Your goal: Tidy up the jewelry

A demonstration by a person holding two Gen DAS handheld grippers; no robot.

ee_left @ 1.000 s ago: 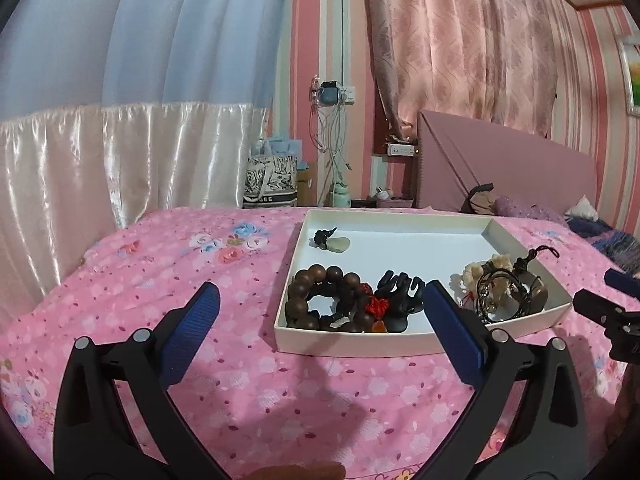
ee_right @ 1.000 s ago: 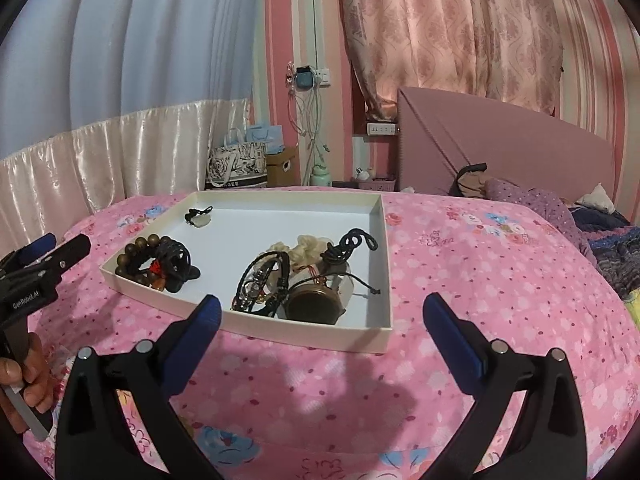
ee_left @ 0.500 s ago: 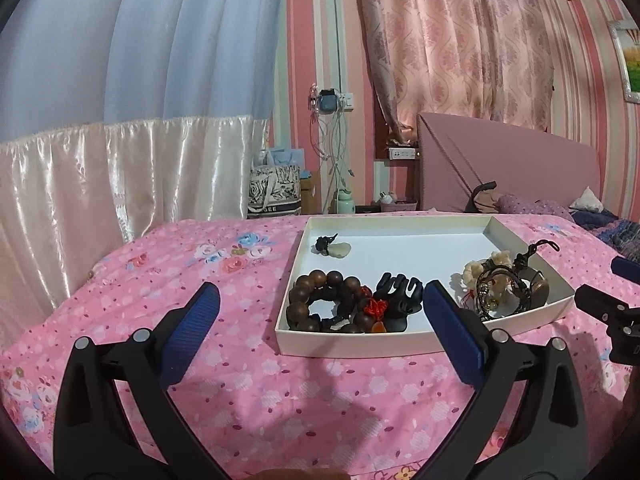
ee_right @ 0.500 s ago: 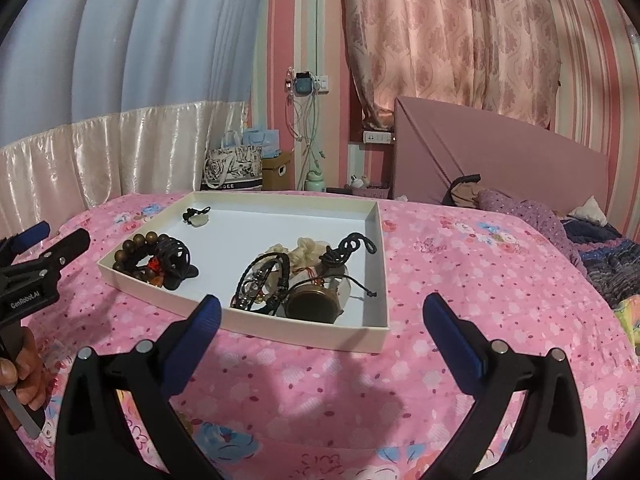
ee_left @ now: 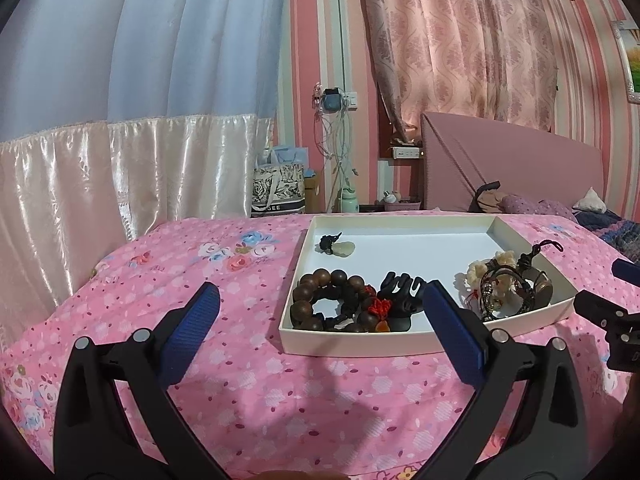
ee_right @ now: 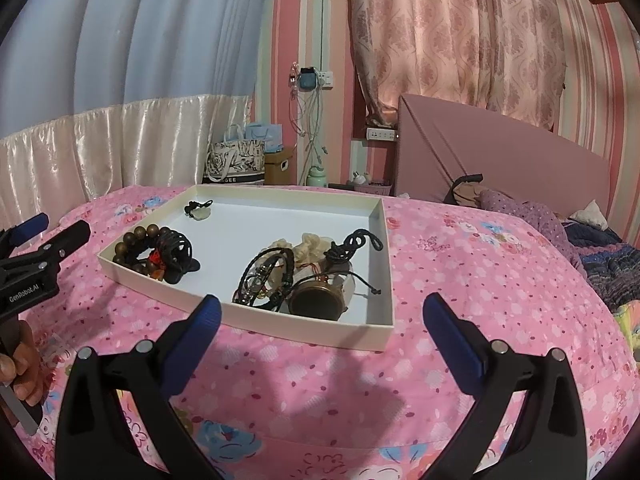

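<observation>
Pink floral bedspread (ee_left: pixel 248 364) under a white tray (ee_left: pixel 348 346) of jewelry, left gripper (ee_left: pixel 320 330) and right gripper (ee_right: pixel 320 330) both spread wide, empty.

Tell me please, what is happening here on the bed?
A person holds two grippers above a pink bedspread, both with jaws open and holding nothing. The left gripper and right gripper face a white tray. In it lie a bead bracelet, cord bracelets and a small pendant, all untouched.

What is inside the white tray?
The tray holds a wooden bead bracelet, black claw clip, pale pendant, and a tangled heap of cords and bracelets. What lies beneath the heap is covered.
</observation>
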